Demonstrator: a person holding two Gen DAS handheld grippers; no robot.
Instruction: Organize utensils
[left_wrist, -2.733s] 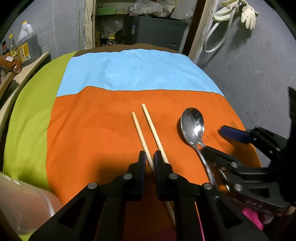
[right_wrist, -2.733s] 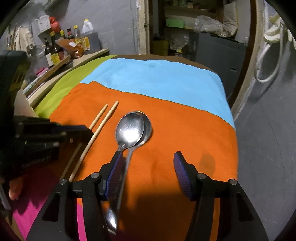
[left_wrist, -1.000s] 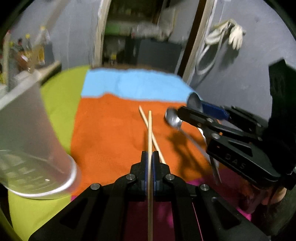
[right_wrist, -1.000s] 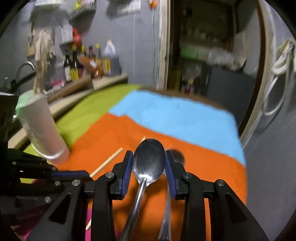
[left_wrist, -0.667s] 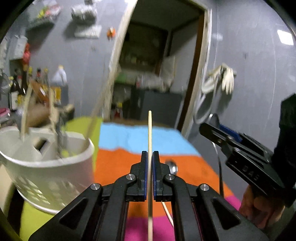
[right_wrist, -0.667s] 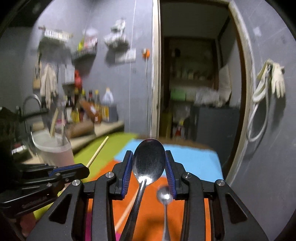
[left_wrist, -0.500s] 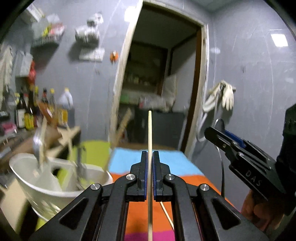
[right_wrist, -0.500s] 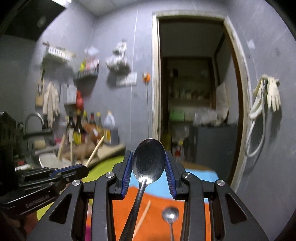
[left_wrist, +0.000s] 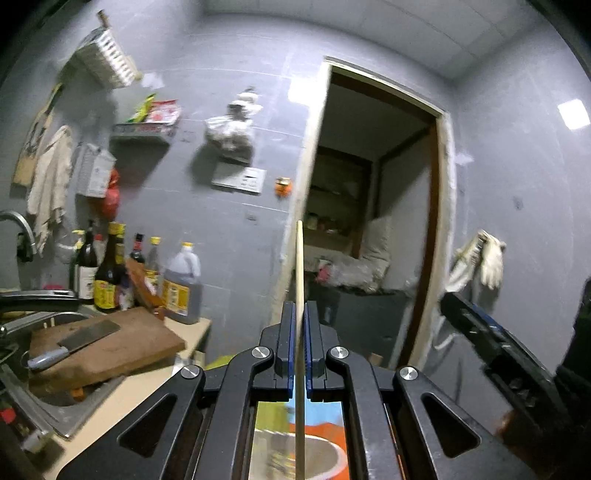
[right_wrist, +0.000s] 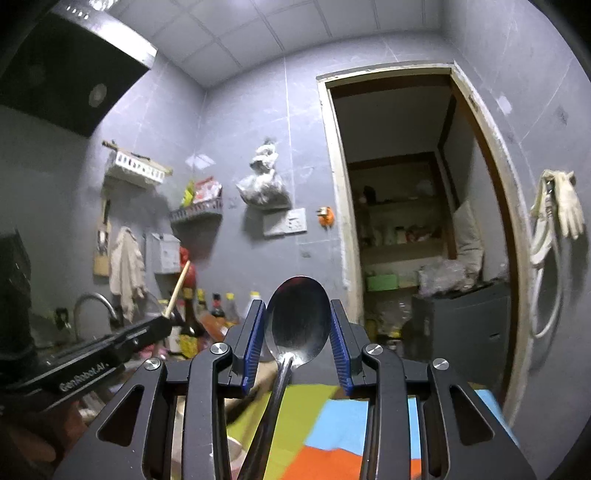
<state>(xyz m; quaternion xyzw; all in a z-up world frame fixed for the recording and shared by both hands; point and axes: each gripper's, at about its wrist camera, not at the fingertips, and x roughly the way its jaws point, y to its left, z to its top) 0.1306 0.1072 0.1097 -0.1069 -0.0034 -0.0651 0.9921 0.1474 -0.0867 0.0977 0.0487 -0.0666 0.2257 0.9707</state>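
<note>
Both grippers have come up off the cloth since the earlier frames, and I now look level across the kitchen instead of down at the orange panel

Item, left gripper (left_wrist: 300, 347): fingers pressed together on one chopstick (left_wrist: 300, 280), which stands upright through the pads, its tip against the doorway (left_wrist: 373, 229) behind. Under the fingers I make out a pale blurred rim, what it is I cannot tell

Item, right gripper (right_wrist: 297, 332): blue pads clamped on either edge of the spoon (right_wrist: 297, 317), bowl upright and facing me, handle running down between the fingers. From this side I also see the left gripper (right_wrist: 110, 350) at lower left with the chopstick (right_wrist: 179, 288) tilted up out of it

Item, tablecloth (right_wrist: 354, 424): green, blue and orange panels, low in the right view

Item, surroundings: bottles (left_wrist: 110, 273) on the counter, cleaver (left_wrist: 74, 341) lying on a wooden board (left_wrist: 122, 347) by the sink (left_wrist: 55, 402), gloves (right_wrist: 565, 206) hung right of the doorway
</note>
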